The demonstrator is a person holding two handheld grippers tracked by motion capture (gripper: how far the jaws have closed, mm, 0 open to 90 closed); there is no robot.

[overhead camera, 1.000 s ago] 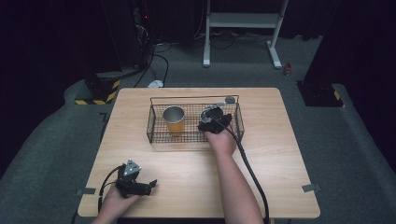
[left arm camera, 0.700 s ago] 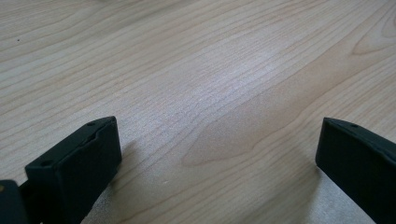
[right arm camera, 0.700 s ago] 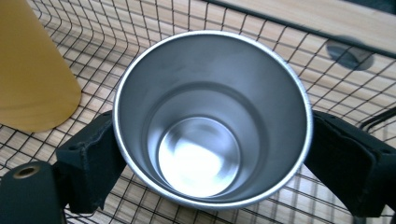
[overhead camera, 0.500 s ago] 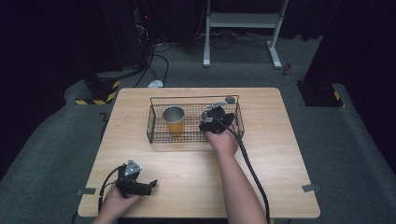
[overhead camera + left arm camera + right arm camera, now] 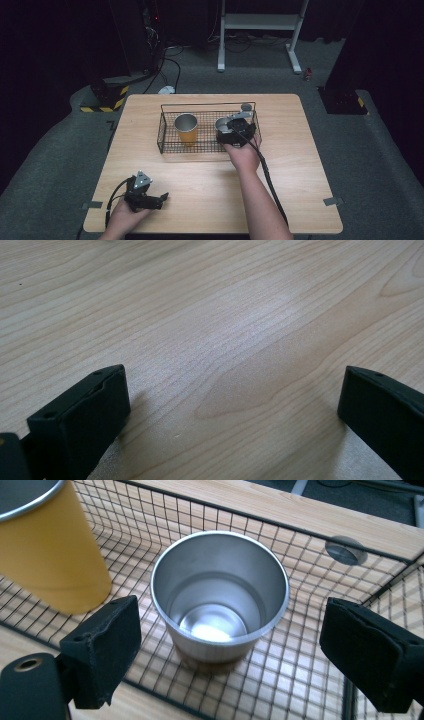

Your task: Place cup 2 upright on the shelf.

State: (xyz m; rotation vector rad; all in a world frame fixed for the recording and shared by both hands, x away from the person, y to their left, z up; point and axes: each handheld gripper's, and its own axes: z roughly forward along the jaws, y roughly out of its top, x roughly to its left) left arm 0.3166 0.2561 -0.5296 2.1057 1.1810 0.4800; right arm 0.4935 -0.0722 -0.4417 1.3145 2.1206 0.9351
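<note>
Step in hand: right claw [image 5: 227, 645] poised at the steel cup [image 5: 220, 595], jaws wide apart either side of it, gripping nothing. Likely a grasp about to start, or a release just made; which, cannot tell.

Next move, if a grasp: close the jaws squarely on the cup wall, clear of the mesh.

Basket [image 5: 167, 145]: wire, on the table [image 5: 280, 180]; holds the steel cup, upright and empty, right end, and a yellow cup [image 5: 186, 128], upright, contents unseen.

Left claw [image 5: 230, 410]: wide open, empty, low over bare table.
</note>
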